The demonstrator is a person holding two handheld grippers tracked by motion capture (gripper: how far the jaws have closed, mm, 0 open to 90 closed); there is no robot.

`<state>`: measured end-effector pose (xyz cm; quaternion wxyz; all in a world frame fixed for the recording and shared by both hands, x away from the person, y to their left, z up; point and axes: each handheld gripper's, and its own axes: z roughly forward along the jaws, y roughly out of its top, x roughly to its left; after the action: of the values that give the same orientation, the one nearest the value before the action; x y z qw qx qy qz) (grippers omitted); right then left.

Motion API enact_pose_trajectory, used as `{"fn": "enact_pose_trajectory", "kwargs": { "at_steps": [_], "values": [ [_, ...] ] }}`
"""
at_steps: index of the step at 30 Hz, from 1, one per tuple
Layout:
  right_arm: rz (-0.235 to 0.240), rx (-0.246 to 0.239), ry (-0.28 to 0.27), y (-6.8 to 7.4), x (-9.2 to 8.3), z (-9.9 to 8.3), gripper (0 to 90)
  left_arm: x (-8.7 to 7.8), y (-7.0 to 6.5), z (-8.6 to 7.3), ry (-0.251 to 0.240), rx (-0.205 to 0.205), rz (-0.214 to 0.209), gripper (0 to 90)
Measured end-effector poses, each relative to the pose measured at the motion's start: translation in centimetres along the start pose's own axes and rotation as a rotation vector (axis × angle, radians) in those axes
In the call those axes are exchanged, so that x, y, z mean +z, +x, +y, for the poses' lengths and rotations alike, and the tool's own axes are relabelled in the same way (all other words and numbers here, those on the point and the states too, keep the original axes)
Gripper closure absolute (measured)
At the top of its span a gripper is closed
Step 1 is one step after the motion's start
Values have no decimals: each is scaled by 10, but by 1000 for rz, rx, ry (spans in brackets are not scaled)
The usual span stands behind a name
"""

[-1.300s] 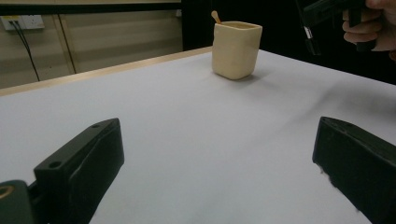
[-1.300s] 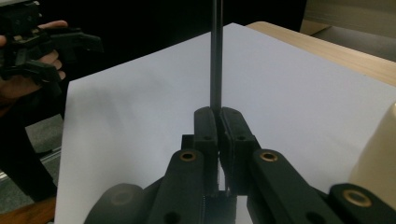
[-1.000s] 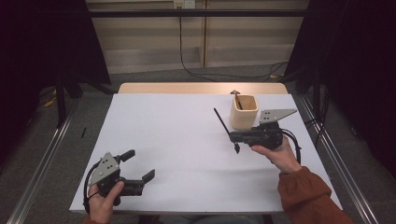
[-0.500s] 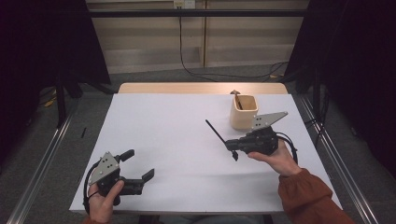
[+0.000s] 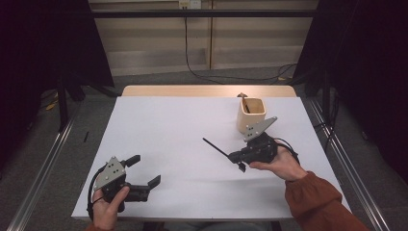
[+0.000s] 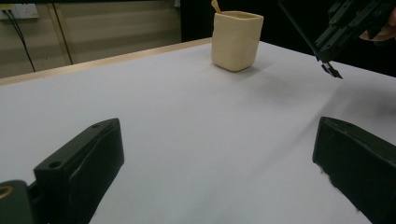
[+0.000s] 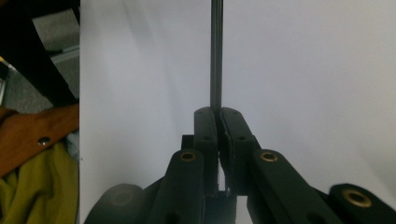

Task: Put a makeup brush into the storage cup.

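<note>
My right gripper (image 5: 233, 156) hovers over the right half of the white table (image 5: 168, 125), shut on a thin black stick (image 5: 215, 147) that points left and away from its jaws. Looking along the jaws, my right gripper (image 7: 216, 114) pinches the stick (image 7: 216, 56) between closed pads. A beige cup (image 5: 251, 114) stands just behind that hand, with a wooden piece (image 5: 243, 97) poking out of it. My left gripper (image 5: 144, 171) rests near the front left edge, open and empty. From my left gripper (image 6: 219, 126) I see the cup (image 6: 236, 41) and the stick (image 6: 299, 25).
The table's wooden far edge (image 5: 207, 90) runs behind the white sheet. Metal rails (image 5: 43, 163) flank the table on the floor. Cables (image 5: 202, 72) lie on the floor beyond it. A rust-coloured sleeve (image 5: 317, 202) comes in at the lower right.
The right gripper has drifted toward the near edge and a little lower, and the stick has swung from steep to flatter, pointing left. The left gripper has stayed put.
</note>
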<state>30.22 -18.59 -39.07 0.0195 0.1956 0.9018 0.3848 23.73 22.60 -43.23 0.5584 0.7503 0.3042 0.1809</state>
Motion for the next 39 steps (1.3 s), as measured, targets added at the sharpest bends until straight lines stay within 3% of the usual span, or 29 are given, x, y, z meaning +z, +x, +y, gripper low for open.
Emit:
{"fn": "enact_pose_trajectory", "kwargs": {
  "at_steps": [7,10,15,23,29,39],
  "values": [
    [-18,-29,117,3,8,10,860,1,1,3,25,13,-1,20],
    [-47,-75,182,4,8,15,859,0,-1,9,32,22,-28,20],
    [-57,-78,236,0,4,19,859,1,0,13,40,26,-34,20],
    [-49,-66,376,1,14,24,859,5,0,23,76,43,-57,20],
    [-33,-69,406,-5,16,27,859,11,3,31,128,47,-68,20],
    [-30,-102,450,-5,20,32,859,20,5,47,160,78,-112,21]
  ]
}}
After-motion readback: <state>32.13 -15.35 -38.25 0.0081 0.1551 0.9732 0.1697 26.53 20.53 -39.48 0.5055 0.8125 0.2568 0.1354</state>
